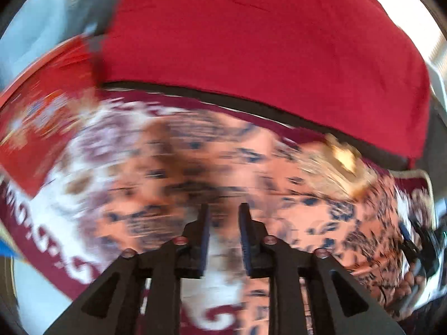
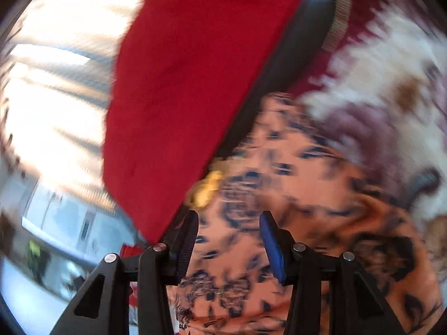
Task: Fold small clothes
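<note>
Both views are motion-blurred. A peach garment with a dark blue floral print [image 1: 251,162] lies on a maroon-and-white patterned cover [image 1: 92,145]. A yellowish patch [image 1: 346,159] sits at its far right edge. My left gripper [image 1: 223,209] is open above the garment, with nothing between its fingers. In the right wrist view the same garment [image 2: 279,184] fills the lower right, with the yellow patch [image 2: 206,187] near its edge. My right gripper [image 2: 229,220] is open over the garment and holds nothing. The right gripper also shows in the left wrist view [image 1: 419,240] at the far right.
A large red cushion [image 1: 265,50] lies behind the garment; it also shows in the right wrist view [image 2: 181,97] at upper left. A red printed item [image 1: 42,122] lies at the left. A bright window and room furniture [image 2: 50,111] are beyond the cushion.
</note>
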`<state>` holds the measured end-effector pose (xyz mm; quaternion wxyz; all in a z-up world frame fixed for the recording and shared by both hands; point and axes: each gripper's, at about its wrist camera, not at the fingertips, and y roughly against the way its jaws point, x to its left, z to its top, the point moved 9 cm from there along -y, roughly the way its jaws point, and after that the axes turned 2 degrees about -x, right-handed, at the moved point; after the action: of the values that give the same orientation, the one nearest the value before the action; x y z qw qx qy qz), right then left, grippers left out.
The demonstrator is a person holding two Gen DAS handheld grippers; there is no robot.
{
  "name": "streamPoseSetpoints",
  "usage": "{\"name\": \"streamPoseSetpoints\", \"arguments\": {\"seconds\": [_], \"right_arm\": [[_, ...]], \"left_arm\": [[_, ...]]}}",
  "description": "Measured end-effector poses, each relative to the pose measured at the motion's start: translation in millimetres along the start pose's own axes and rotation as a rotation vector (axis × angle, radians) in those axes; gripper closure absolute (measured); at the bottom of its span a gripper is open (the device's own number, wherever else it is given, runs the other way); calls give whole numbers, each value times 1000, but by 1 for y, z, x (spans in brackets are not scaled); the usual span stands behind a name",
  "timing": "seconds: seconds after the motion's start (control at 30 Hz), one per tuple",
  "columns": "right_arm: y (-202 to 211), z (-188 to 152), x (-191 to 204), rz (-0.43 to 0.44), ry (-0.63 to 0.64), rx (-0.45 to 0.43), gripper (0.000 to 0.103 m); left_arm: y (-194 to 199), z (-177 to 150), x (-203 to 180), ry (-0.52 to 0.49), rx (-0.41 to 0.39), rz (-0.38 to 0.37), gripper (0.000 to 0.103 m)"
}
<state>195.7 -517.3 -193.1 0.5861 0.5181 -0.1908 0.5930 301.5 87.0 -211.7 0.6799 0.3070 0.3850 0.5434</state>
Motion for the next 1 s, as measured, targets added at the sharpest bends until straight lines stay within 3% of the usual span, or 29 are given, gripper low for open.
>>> {"name": "streamPoseSetpoints", "arguments": {"seconds": [0.03,0.1,0.23,0.3,0.37,0.4,0.47,0.77,0.87,0.9,1.0], "right_arm": [[-3,-3,7,9,28,7,54],[-20,-17,15,0,68,78,54],[-51,-49,-6,-62,-14,231,54],[-48,-45,-7,-51,-10,211,53],[-43,-38,-4,-38,17,182,53],[-41,-36,-5,-41,17,178,51],[-43,-36,-15,-51,-12,192,50],[-50,-36,-18,-46,2,200,50],[-47,-36,-17,-40,-3,199,50],[-45,-36,-18,-34,-10,198,50],[-43,-37,-19,-33,-6,197,50]], "left_arm": [[1,1,16,38,4,1,60],[-4,1,50,137,16,9,58],[-27,-4,79,306,39,-31,50],[-47,-4,84,422,72,-114,49],[-61,0,90,499,102,-146,37],[-71,-3,96,542,131,-122,32],[-81,-17,113,624,162,-45,32],[-75,-75,102,716,219,-131,31],[-81,-64,106,751,144,-91,32],[-81,-55,109,770,91,-102,34],[-83,-45,120,795,52,-97,77]]}}
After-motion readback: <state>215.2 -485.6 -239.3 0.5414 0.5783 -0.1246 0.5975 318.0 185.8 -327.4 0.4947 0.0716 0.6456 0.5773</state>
